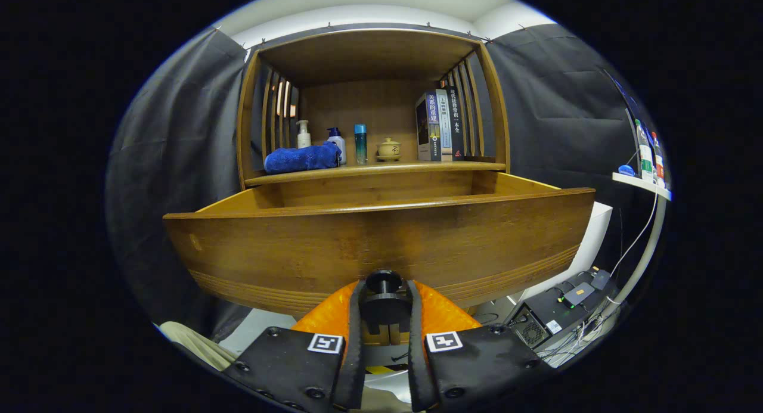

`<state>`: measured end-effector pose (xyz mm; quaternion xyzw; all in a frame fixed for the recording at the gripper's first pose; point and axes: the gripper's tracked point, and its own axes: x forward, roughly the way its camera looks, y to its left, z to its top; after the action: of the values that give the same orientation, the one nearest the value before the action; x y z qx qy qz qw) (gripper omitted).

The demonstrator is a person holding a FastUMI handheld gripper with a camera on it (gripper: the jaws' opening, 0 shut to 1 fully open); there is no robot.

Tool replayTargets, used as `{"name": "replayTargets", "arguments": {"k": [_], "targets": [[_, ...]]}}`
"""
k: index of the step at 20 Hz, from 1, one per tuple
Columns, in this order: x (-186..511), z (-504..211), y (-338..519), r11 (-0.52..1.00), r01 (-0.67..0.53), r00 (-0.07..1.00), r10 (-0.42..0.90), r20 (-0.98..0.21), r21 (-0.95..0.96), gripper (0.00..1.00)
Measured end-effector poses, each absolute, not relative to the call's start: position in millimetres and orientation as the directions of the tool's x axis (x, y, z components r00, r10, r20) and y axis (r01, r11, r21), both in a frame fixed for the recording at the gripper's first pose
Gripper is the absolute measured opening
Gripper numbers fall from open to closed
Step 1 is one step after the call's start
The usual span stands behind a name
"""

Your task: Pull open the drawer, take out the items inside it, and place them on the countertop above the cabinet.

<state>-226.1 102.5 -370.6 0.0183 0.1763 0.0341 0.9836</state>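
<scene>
The gripper (384, 303) has both fingers pinched on the knob (383, 282) of the drawer (381, 240), dead ahead and touching. The drawer stands pulled out toward the camera, its long axis running side to side across the fingers. Its contents are hidden behind the front panel. Above and beyond lies the countertop (375, 170), carrying a blue cloth (301, 158), bottles (337, 143), a teapot (388, 149) and books (440, 126). Judgement: the raised front panel bars reaching in from this low position.

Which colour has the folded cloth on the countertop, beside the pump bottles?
Deep blue; the folded fluffy cloth shows best in the gripper view.
</scene>
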Motion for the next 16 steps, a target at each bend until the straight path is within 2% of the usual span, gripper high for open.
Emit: {"name": "replayTargets", "arguments": {"k": [6, 10, 14, 16], "targets": [[-228, -372, 102, 0.998, -0.050, 0.935, 0.064, -0.348, 0.048, 0.37], [-229, -370, 102, 0.991, 0.006, 0.897, 0.053, -0.440, 0.133, 0.48], [-225, -330, 94, 0.995, 0.011, 0.910, 0.031, -0.414, 0.098, 0.59], [-225, -311, 95, 0.995, 0.009, 0.913, 0.034, -0.407, 0.104, 0.69]]}}
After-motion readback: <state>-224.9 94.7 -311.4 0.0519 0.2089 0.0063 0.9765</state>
